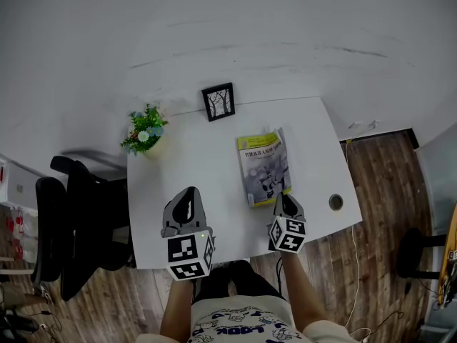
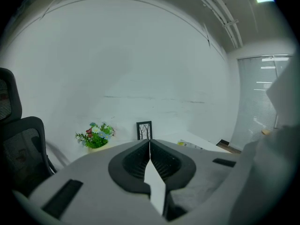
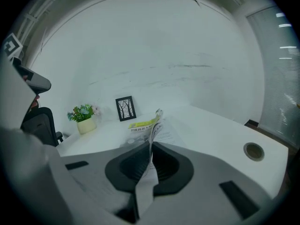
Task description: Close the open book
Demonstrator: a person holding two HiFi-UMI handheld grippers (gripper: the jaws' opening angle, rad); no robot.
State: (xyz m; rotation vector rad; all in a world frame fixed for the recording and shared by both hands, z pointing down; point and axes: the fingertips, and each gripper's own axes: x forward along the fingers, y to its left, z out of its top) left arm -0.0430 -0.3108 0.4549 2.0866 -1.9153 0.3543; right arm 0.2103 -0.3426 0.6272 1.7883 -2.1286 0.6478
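Observation:
A book [image 1: 263,168] with a yellow and grey cover lies on the white desk [image 1: 193,163], right of the middle. In the right gripper view one leaf [image 3: 156,122] stands up on edge, with the yellow cover [image 3: 139,124] to its left and a printed page to its right. My right gripper [image 1: 284,199] is at the book's near right corner. Its jaws [image 3: 151,146] are shut on the near end of that leaf. My left gripper [image 1: 188,193] hovers over the desk left of the book, apart from it. Its jaws [image 2: 149,144] are shut with nothing between them.
A black picture frame [image 1: 218,101] stands at the desk's back edge, and a small potted plant [image 1: 145,131] at the back left corner. A round cable hole [image 1: 335,202] sits near the right front corner. A black office chair [image 1: 78,220] stands left of the desk.

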